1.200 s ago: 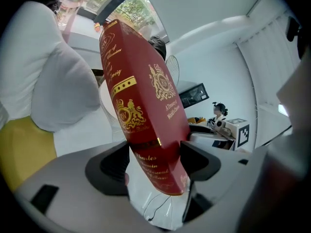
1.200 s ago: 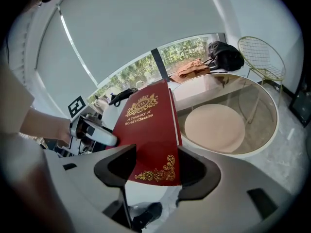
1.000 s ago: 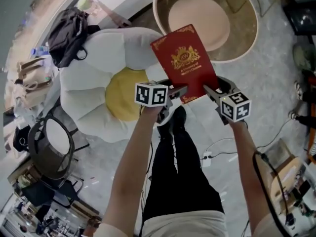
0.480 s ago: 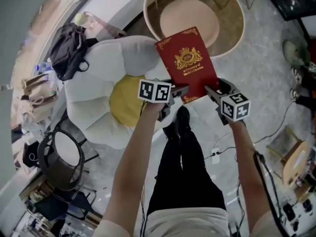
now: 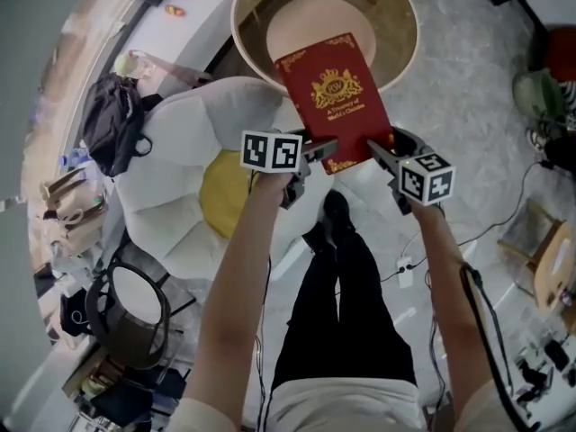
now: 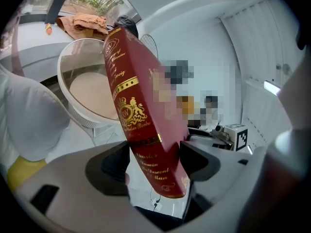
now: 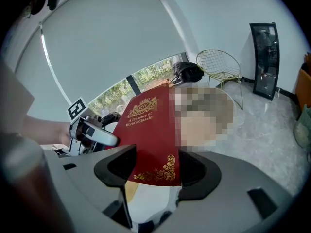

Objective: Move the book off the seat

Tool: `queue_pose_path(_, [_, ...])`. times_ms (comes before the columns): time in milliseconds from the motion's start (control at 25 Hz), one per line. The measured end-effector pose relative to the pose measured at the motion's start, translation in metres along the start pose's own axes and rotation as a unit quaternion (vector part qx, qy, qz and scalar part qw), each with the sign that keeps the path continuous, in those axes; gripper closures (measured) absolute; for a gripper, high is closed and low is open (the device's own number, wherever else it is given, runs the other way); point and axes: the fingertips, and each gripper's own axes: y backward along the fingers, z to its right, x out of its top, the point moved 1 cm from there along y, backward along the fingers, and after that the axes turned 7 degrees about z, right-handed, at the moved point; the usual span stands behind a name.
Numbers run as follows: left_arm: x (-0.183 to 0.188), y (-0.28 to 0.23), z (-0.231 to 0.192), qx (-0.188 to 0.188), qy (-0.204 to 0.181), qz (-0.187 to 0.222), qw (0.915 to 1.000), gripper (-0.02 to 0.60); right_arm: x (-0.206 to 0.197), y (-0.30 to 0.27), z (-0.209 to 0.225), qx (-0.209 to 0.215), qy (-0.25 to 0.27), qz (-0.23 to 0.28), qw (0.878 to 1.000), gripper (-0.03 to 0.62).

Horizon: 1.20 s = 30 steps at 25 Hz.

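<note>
Red book (image 5: 335, 97), upper centre, clamped at lower corners by left hand-held gripper (image 5: 319, 150) and right hand-held gripper (image 5: 377, 152); shallow holds may let it pivot and drop.

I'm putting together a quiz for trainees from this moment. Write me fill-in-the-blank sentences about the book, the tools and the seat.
1. The book has a ____ cover with gold print.
2. The number of tools shut on it, counting the left tool and the right tool, is ____.
3. The flower-shaped seat has white petals and a ____ centre.
Missing words: red; two; yellow.
</note>
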Motion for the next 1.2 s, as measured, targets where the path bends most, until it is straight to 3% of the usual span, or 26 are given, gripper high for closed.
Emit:
queue_pose_path(280, [0.015,-0.01,0.006,0.0,-0.018,-0.013,0.9998,0.261,0.008,0.002,0.012,-0.005,-0.019,0.017,1.0,0.316])
queue_pose_path(1200, [0.057,-0.106,-0.044,0.03,0.014,-0.021,0.9992,0.261,0.016,-0.066,0.114,0.02,-0.015,-0.009,1.0,0.316])
